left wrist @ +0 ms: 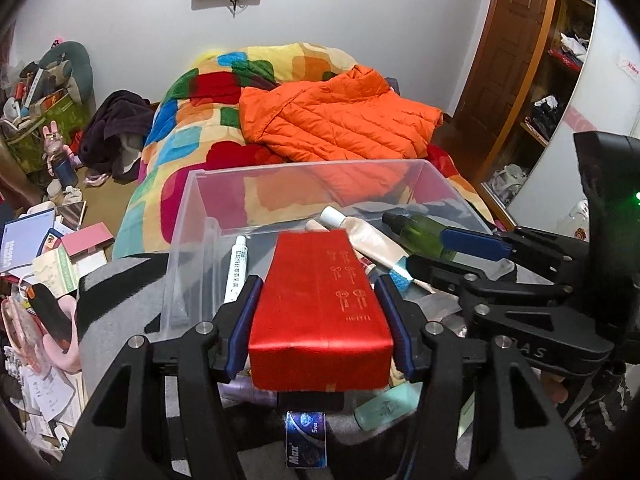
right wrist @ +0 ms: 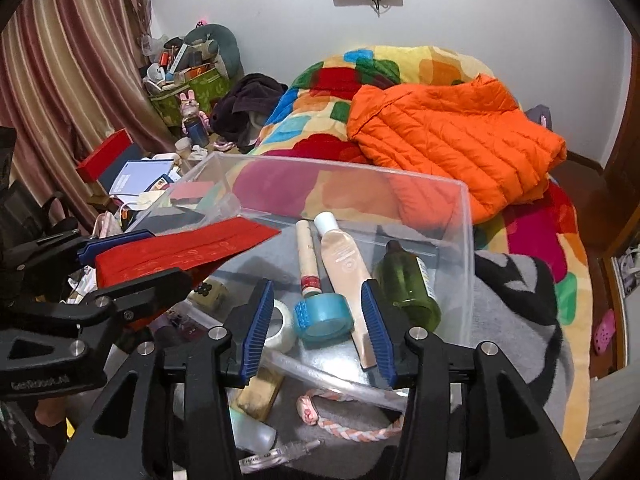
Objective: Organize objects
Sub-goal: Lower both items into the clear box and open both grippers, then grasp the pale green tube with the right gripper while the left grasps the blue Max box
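The left gripper (left wrist: 320, 316) clamps the red box (left wrist: 320, 308) above the near-left corner of the clear plastic bin (left wrist: 192, 216). The right gripper (right wrist: 318, 320) hangs open over the bin. If lowered carelessly, the box could catch the bin's rim and slip.

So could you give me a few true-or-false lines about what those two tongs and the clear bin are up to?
1. The left tongs grip a red box. True.
2. The right tongs hold the blue tape. False: they are open, and the tape lies in the bin.
3. A green bottle lies in the bin. True.
4. The bin is empty. False: it holds tubes, tape and the bottle.
5. An orange jacket lies on the bed. True.
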Action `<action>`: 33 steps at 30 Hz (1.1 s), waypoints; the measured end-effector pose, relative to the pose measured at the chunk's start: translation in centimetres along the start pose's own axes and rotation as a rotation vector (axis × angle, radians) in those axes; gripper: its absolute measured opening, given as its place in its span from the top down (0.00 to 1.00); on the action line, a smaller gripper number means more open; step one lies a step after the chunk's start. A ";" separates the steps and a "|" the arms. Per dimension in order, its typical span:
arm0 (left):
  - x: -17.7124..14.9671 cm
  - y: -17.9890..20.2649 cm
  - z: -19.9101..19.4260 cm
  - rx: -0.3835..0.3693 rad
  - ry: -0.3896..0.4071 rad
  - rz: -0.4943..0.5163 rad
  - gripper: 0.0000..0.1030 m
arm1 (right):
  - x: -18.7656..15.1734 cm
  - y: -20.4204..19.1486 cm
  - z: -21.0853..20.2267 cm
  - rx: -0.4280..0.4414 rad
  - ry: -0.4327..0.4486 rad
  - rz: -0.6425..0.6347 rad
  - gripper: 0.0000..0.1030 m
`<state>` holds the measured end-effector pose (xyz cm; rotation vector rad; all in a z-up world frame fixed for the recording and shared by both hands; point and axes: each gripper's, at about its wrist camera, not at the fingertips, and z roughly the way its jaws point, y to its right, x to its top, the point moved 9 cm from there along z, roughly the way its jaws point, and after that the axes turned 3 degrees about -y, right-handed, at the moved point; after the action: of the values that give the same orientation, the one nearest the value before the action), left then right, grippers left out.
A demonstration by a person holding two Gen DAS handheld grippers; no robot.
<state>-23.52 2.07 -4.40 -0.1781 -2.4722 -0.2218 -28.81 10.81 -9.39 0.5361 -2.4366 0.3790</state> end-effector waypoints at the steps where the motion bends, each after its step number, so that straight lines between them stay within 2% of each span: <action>1: 0.1 0.0 -0.2 0.000 0.005 -0.002 0.45 | 0.0 0.0 -0.3 -0.001 0.007 -0.003 0.58; 5: 0.4 -0.6 -1.4 0.006 0.035 -0.010 0.43 | -0.1 -0.2 -1.5 -0.003 0.029 -0.006 0.55; 9: 0.5 -1.2 -2.8 0.028 0.067 -0.015 0.38 | -0.4 -0.3 -2.9 -0.003 0.052 -0.007 0.52; 15: -1.1 -1.5 -4.6 0.071 0.091 0.004 0.30 | -2.1 -0.3 -5.0 -0.010 0.078 0.000 0.45; 23: -6.2 -1.0 -3.1 0.064 -0.014 0.041 0.27 | -6.7 0.0 -5.9 0.024 0.021 -0.004 0.36; 27: -8.8 -1.0 -1.9 0.058 -0.075 0.042 0.27 | -9.3 -0.6 -5.9 0.045 -0.022 -0.097 0.33; 33: -11.8 -1.7 -0.4 0.073 -0.150 0.013 0.27 | -12.1 -1.7 -5.3 0.022 -0.069 -0.249 0.28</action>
<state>-14.37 -0.49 -11.55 -0.1858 -2.6227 -0.1154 -16.49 14.87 -12.56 0.8639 -2.3954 0.2866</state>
